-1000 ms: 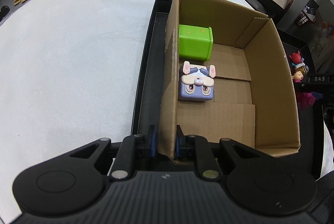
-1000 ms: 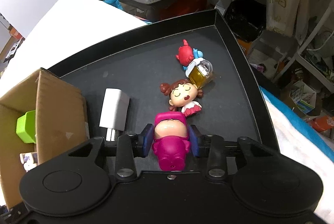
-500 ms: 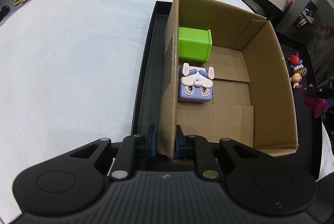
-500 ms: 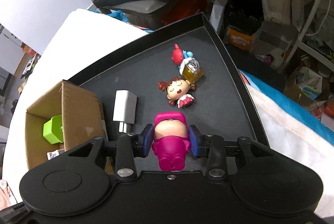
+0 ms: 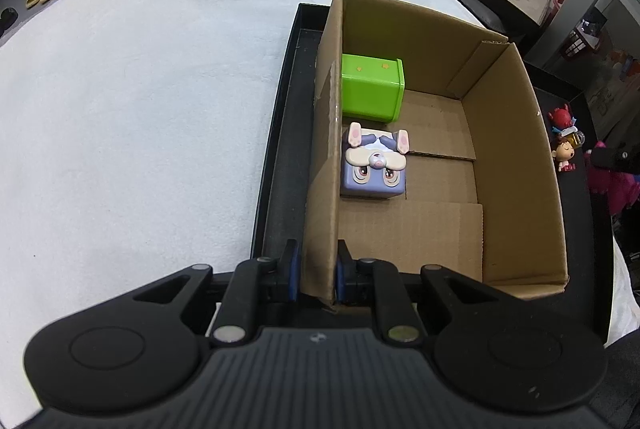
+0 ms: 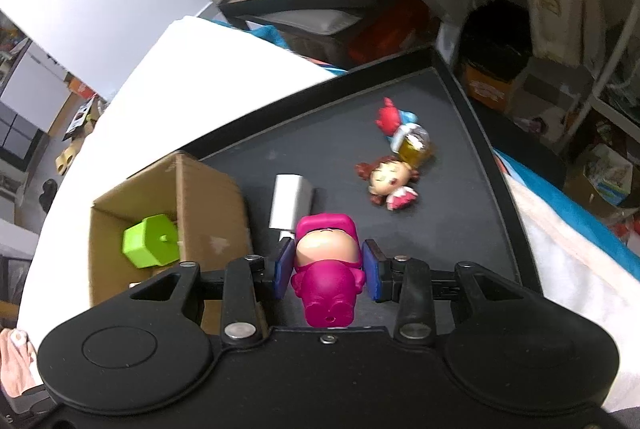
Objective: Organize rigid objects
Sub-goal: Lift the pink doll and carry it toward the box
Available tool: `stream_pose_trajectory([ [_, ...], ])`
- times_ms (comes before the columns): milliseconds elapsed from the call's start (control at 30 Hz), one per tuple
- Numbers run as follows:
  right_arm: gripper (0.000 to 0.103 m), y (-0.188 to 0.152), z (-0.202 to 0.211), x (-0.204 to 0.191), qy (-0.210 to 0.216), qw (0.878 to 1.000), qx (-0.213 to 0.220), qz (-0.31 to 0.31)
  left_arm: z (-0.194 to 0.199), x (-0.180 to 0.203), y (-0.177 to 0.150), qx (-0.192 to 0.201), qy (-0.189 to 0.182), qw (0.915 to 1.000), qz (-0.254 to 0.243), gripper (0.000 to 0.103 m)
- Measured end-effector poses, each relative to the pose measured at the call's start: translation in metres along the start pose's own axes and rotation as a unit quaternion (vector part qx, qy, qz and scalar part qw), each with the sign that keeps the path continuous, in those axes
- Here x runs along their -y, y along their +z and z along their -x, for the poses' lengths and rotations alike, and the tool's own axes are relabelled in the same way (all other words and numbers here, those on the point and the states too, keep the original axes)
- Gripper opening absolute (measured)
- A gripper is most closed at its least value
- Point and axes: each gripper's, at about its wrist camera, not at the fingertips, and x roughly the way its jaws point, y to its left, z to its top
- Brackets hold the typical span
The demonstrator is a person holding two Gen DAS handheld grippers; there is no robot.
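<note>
the right gripper (image 6: 326, 271) is clamped on the pink figure (image 6: 326, 269), held above the tray (image 6: 472, 229) beside the box (image 5: 516, 157). it looks hard, light and smooth, so the rounded sides could slip. the left gripper (image 5: 314, 275) pinches the box wall. the figure's feet are partly hidden.

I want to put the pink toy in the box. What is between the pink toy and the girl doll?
Only bare black tray, in the right wrist view. The white block lies off to the side.
</note>
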Motion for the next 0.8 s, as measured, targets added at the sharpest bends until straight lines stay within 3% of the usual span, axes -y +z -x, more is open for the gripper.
stream_pose_trajectory([
  [400,0.036,0.009,0.008,-0.053,0.024,0.999,0.015,0.042,0.000,-0.002,-0.001,0.003,-0.008,1.0000,0.000,0.017],
  [800,0.036,0.010,-0.004,-0.097,0.018,0.996,0.015,0.083,0.001,-0.005,0.000,0.002,-0.019,0.9998,0.001,0.017],
])
